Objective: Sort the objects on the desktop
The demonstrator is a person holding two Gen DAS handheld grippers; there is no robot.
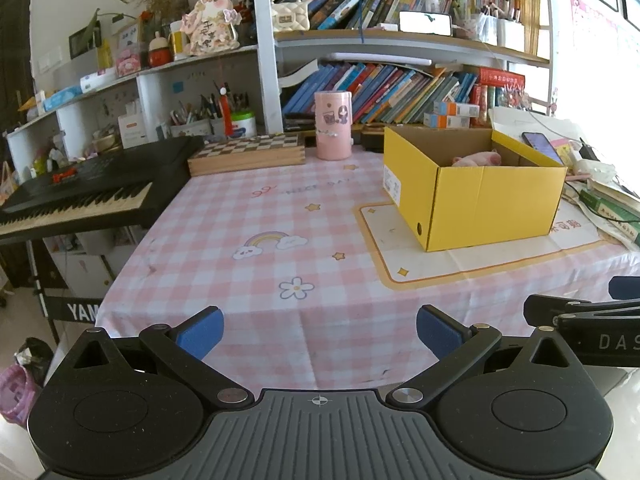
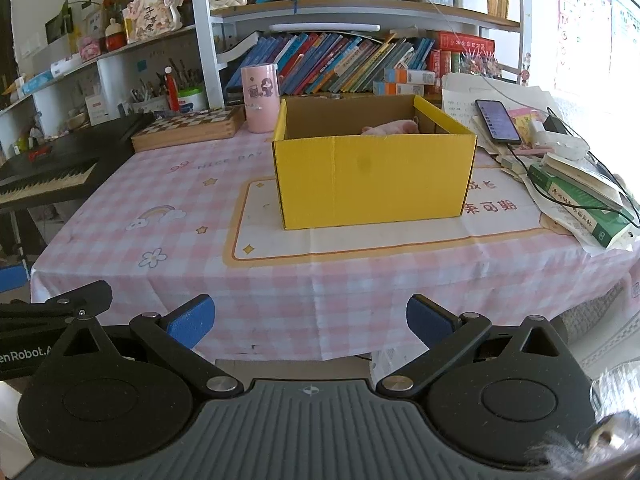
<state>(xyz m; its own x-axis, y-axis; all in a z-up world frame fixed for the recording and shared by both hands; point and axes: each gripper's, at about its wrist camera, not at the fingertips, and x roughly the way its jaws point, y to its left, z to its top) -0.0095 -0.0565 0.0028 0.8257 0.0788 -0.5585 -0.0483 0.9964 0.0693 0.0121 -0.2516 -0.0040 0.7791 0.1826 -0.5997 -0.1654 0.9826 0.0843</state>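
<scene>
Both grippers are just hanging out at the near edge of the table here, low in their frames. The left gripper [image 1: 320, 334] has its blue pads spread wide with nothing between them, and same deal for the right gripper [image 2: 311, 322], jaws wide apart and empty. In the left view you can spot part of the right one poking in at the lower right edge, and the right view catches the left one at its lower left edge, so they're side by side. The pink checked tablecloth [image 1: 248, 280] is mostly bare in the middle. The yellow cardboard box [image 2: 374, 178] sits open on a cream mat [image 2: 360, 240] right in the centre of the right view, and in the left view it's over to the right of centre. Inside the box, toward the back, there's something pink and soft-looking [image 2: 394, 127], only the top peeks over the wall so I can't tell what it is. Behind the box to the left stands a pink cylinder container [image 1: 333, 125], upright, and next to that a wooden chessboard box [image 1: 248, 154]. A black keyboard [image 1: 80, 194] fills the left side. On the right of the right view there's a phone [image 2: 497, 121] with its screen lit, lying on a pile of papers, with a green book [image 2: 580, 204] closer in.
</scene>
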